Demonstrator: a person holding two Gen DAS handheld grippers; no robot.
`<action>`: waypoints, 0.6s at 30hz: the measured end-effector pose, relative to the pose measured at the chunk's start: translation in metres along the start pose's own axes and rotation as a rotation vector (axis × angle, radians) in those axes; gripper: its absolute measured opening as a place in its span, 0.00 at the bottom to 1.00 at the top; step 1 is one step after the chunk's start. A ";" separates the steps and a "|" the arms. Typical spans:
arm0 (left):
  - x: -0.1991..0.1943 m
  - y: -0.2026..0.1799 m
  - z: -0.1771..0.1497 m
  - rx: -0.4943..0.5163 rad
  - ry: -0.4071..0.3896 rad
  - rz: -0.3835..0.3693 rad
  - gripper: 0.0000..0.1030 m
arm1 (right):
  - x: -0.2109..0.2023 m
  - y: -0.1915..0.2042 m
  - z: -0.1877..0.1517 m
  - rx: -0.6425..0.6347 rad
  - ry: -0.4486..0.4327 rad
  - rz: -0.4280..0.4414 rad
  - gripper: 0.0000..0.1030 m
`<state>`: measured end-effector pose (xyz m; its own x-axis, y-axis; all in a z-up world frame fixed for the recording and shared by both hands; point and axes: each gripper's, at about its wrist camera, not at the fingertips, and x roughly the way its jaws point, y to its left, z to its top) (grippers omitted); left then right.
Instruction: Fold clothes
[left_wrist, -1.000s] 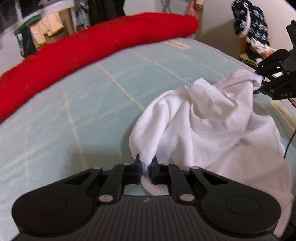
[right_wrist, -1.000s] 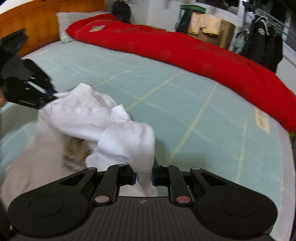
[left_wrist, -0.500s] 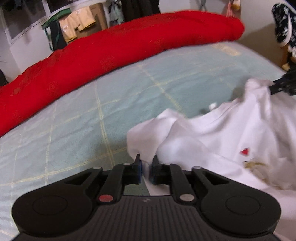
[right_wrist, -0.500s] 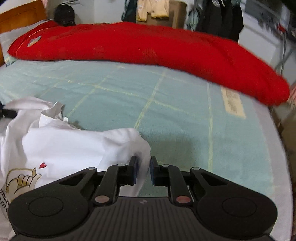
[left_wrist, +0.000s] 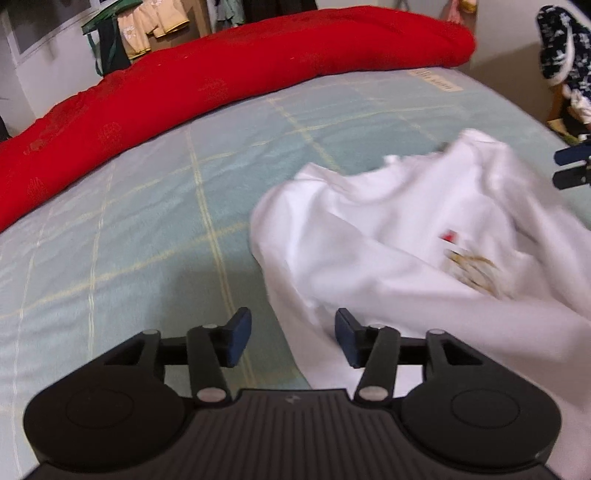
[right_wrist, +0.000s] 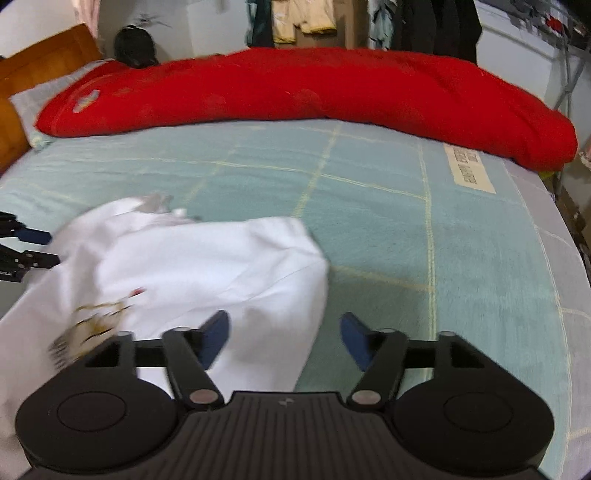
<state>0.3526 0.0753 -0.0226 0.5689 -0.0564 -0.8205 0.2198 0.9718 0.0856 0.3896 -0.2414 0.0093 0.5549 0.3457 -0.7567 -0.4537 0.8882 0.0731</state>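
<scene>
I see the bed (right_wrist: 461, 258), its label (right_wrist: 467, 168) at two o'clock too blurred to read. The white shirt (left_wrist: 406, 258) lies crumpled at nine. My left gripper (left_wrist: 293, 338) and right gripper (right_wrist: 283, 338) have just spread wide, gripping nothing.

A pale green checked bedspread (right_wrist: 369, 229) covered the bed; a red duvet (right_wrist: 295, 88) lay along its far edge, a wooden headboard (right_wrist: 40, 70) far left.

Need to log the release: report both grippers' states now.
Left gripper: open, jaws just opened, holding nothing; crumpled white cotton T-shirt lies released.
Right gripper: open, just opened, holding nothing.
</scene>
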 end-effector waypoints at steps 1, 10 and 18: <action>-0.009 -0.002 -0.006 -0.008 -0.001 -0.013 0.56 | -0.009 0.007 -0.005 -0.012 -0.001 0.008 0.79; -0.085 -0.037 -0.079 -0.061 -0.034 -0.104 0.69 | -0.078 0.091 -0.077 -0.168 -0.021 0.011 1.00; -0.123 -0.069 -0.143 -0.107 -0.068 -0.161 0.72 | -0.112 0.129 -0.151 -0.138 -0.052 0.003 1.00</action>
<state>0.1538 0.0482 -0.0087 0.5863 -0.2252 -0.7782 0.2293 0.9674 -0.1072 0.1634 -0.2109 0.0052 0.5875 0.3666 -0.7214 -0.5445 0.8386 -0.0174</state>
